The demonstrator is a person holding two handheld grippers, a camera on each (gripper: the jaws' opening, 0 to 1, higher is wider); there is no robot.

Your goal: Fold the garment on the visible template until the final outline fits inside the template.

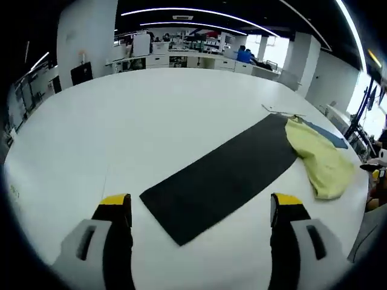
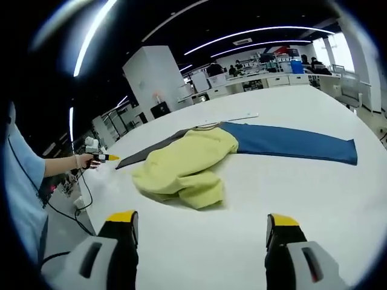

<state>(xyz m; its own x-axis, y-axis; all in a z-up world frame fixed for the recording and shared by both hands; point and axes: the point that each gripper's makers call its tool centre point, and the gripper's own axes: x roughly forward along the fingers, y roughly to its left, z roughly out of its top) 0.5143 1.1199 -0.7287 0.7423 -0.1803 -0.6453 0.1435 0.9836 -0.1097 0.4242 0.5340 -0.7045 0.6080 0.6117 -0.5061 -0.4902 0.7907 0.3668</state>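
The left hand-held gripper [image 1: 201, 211] was seen with its yellow-tipped jaws spread wide and nothing held between them, raised above a white table [image 1: 121, 127]. A dark rectangular mat [image 1: 224, 175] lay flat on the table ahead of the jaws, running diagonally away. At its far end a yellow garment [image 1: 320, 160] was heaped in a crumpled pile, overlapping the mat's corner and a blue mat [image 1: 329, 136] beyond it.

In the right gripper view, the right hand-held gripper [image 2: 201, 226] was likewise shown open and empty above the table [image 2: 290, 193]. The yellow garment [image 2: 184, 163] was bunched ahead of the jaws, resting partly on the near end of the blue mat [image 2: 290, 144], which stretched to the right. The dark mat [image 2: 154, 148] emerged from behind the garment on the left. The left hand-held gripper [image 2: 100, 157] was visible at the left edge, held in a person's hand [image 2: 84, 162].
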